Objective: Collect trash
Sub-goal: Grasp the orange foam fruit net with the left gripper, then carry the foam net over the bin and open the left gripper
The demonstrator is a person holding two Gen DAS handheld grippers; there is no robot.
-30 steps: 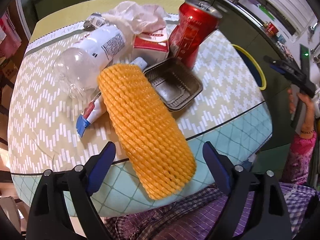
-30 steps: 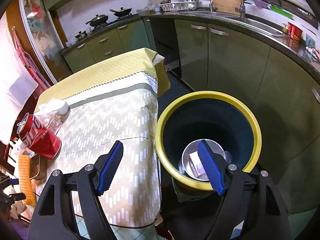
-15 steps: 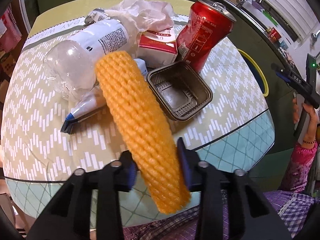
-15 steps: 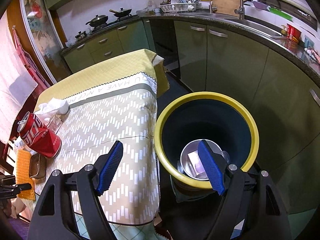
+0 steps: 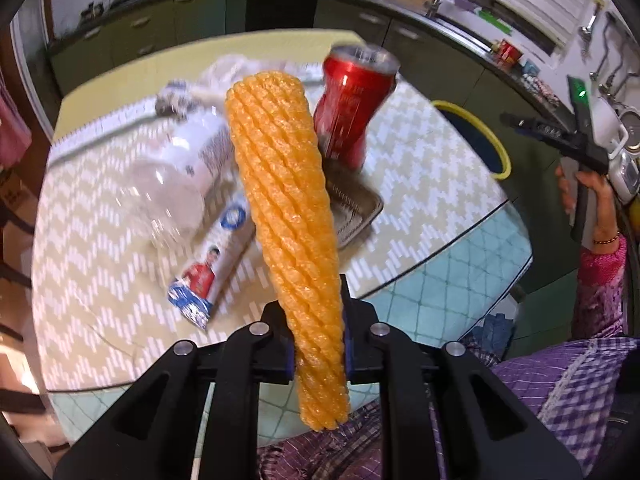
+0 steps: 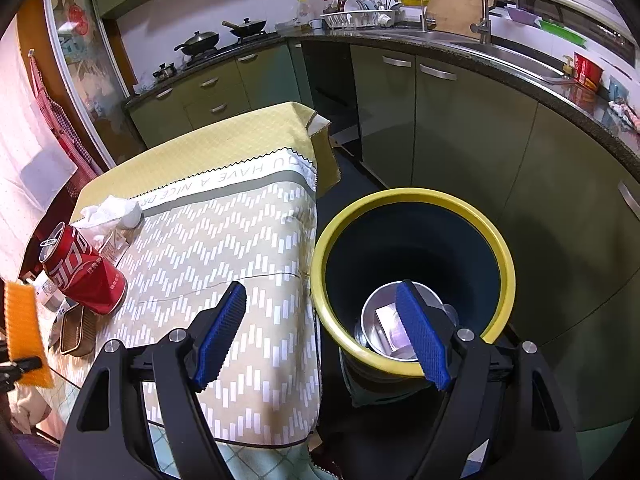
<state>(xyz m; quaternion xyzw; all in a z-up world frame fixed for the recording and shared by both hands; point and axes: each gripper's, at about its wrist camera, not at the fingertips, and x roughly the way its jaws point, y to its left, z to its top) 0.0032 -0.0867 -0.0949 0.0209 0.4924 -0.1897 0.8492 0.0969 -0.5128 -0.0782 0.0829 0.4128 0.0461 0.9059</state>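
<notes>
Bin (image 6: 408, 196) holds metal bowl (image 6: 380, 320), maybe paper inside; left jaws clamp orange foam net (image 5: 288, 208); right jaws apart, empty.

orange foam net (image 5: 288, 216), red can (image 5: 352, 108), yellow-rimmed bin (image 6: 408, 272)

blurred: clear bottle (image 5: 180, 176), white tissue (image 5: 224, 76) behind it | hidden: brown tray (image 5: 352, 204) half behind orange foam net (image 5: 288, 216)

can (image 5: 354, 110) behind tray (image 5: 356, 208), bottle (image 5: 180, 176) left, bin (image 6: 412, 276) beside table (image 6: 224, 248)
</notes>
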